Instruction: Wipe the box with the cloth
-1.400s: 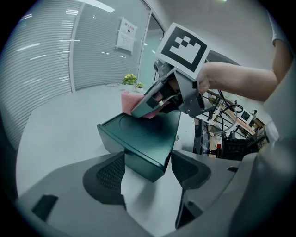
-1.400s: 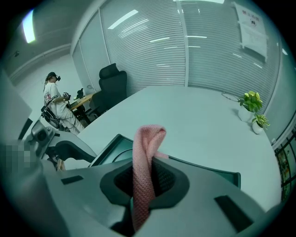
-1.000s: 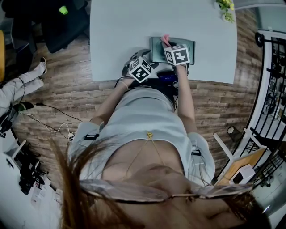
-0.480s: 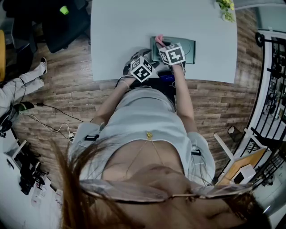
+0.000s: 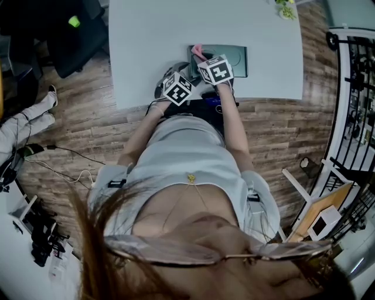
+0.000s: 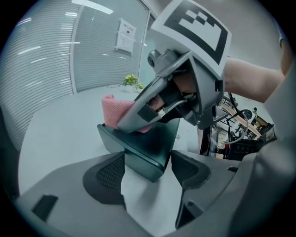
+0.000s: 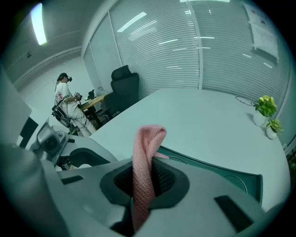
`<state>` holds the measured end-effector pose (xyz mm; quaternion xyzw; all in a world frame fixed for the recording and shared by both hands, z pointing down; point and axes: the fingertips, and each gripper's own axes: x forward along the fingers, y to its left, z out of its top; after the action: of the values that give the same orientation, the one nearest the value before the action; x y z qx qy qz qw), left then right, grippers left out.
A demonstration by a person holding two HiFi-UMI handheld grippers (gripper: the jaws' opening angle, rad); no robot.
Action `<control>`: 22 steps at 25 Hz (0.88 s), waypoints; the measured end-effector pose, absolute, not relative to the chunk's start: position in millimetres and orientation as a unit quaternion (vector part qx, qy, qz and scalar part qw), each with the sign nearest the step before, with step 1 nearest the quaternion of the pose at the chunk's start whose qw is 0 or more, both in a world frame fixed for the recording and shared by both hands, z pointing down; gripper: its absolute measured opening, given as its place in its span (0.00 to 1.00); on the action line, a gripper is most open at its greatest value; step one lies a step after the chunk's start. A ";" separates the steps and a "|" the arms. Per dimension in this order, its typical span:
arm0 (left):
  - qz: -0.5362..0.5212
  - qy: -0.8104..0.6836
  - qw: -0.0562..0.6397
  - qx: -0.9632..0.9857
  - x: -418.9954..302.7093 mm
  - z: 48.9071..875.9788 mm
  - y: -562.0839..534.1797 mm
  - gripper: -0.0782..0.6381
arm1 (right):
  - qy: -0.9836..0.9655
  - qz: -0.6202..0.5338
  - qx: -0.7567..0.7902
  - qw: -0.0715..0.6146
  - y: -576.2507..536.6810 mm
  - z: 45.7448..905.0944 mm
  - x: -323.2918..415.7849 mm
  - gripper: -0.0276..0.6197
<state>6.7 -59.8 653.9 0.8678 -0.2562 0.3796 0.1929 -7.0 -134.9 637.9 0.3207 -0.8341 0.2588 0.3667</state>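
Note:
A dark green box (image 5: 225,58) lies on the white table (image 5: 146,35) near its front edge. My right gripper (image 5: 201,57) is shut on a pink cloth (image 5: 197,51) and holds it over the box's left end. In the right gripper view the cloth (image 7: 147,148) stands up between the jaws of the right gripper (image 7: 145,180), with the box (image 7: 228,172) behind it. In the left gripper view my left gripper (image 6: 148,169) grips the box's near corner (image 6: 143,148). There the cloth (image 6: 114,109) rests on the box top under the right gripper (image 6: 132,124).
A small potted plant (image 5: 285,9) stands at the table's far right corner. A black office chair (image 5: 76,29) is left of the table. A metal rack (image 5: 351,88) stands to the right. A person (image 7: 64,104) stands far off.
My right gripper has carried the pink cloth leftward across the box top, from near the middle to the left end. The left gripper stays at the box's corner.

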 end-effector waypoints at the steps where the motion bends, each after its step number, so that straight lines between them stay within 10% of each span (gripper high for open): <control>1: 0.379 -0.257 0.193 0.868 6.6 654.0 -59.8 0.54 | -0.834 0.256 0.328 0.361 -136.4 635.8 -2.9 0.10; 22: 0.377 -0.301 0.222 0.847 5.1 657.2 -59.7 0.54 | -0.757 0.262 0.478 0.361 -138.9 631.7 181.5 0.11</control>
<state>5.1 -59.7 657.2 0.8472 -0.3011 0.3773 0.2221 181.5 -138.9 631.7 0.4783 -0.7568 0.2616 0.3606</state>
